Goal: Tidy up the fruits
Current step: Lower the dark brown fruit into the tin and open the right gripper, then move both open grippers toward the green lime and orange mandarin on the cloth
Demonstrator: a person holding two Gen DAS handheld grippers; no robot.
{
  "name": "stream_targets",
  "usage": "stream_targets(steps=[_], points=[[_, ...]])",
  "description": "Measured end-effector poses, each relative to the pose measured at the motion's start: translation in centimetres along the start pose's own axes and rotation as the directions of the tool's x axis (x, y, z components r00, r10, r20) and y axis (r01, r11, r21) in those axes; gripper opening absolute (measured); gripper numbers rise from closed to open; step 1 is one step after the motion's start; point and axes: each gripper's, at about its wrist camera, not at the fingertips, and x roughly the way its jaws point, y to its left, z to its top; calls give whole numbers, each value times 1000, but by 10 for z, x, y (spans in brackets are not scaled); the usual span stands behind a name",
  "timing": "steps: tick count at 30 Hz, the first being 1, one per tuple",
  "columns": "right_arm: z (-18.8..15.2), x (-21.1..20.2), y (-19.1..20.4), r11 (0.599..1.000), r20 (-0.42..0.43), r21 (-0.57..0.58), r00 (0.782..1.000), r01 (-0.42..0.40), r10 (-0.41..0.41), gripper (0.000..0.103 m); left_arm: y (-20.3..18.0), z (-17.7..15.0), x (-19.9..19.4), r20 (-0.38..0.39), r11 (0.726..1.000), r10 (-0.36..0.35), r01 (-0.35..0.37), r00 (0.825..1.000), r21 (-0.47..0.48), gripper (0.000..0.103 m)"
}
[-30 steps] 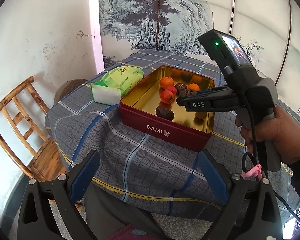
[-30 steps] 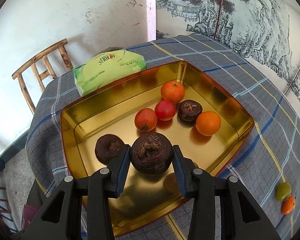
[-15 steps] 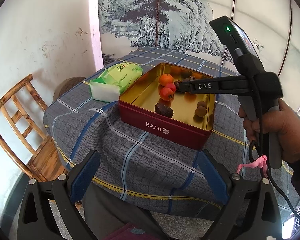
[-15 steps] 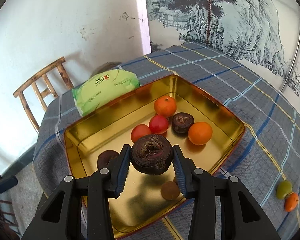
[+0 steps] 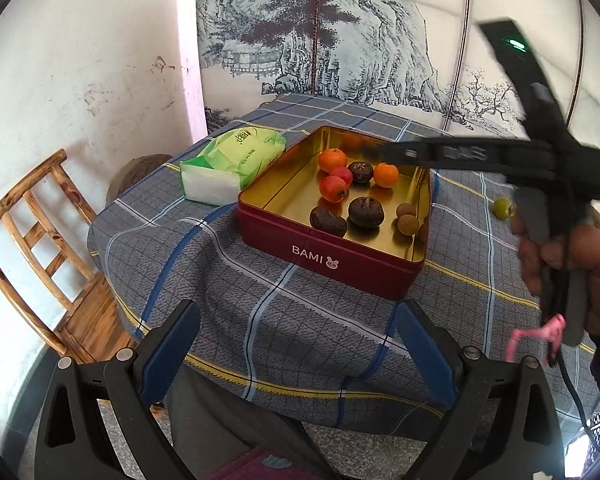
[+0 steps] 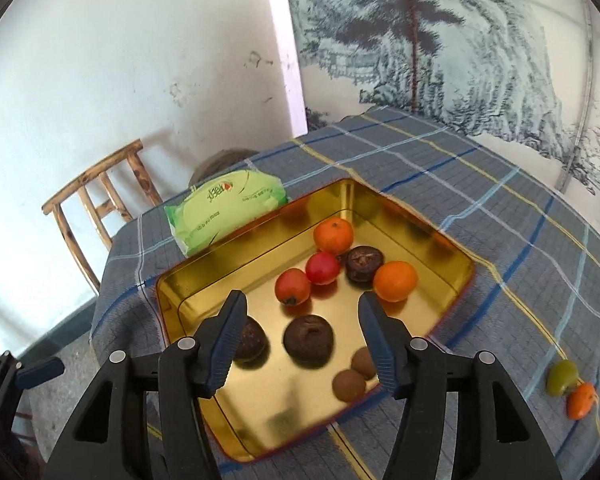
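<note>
Right gripper (image 6: pixel 302 334): jaws apart, empty, held above the red-and-gold tin (image 6: pixel 456 280). A dark brown fruit (image 6: pixel 308 340) lies on the tin floor between them in view, beside a second dark fruit (image 6: pixel 254 342). Left gripper (image 5: pixel 296 354): jaws apart, empty, off the counter (image 5: pixel 260 312) edge. Green fruit (image 6: pixel 562 376) and orange fruit (image 6: pixel 580 400) lie touching on the cloth.

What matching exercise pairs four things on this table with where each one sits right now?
Things:
1. green fruit
2. tissue pack
3. longans
4. right tongs

Places:
A. in the tin's near corner
B. open above the tin
C. on the cloth, right of the tin
D. on the cloth, beside the tin's far-left wall

Pairs: 1-C, 2-D, 3-A, 4-B
</note>
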Motion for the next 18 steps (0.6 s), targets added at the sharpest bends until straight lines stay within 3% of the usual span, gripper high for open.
stream_targets(steps=[3,11,18], points=[[-19,-18,-18,999,21,43,1000,14,-15,71,-1,0,0,-4,1000,0,0,1000,3,97],[-82,-50,-97,974,-20,183,991,135,-133,73,-12,0,-1,-8,999,3,-2,1000,40,97],[-129,-94,-177,903,-56,300,951,307,-305,75,-24,2,-2,3,996,12,-12,1000,89,97]])
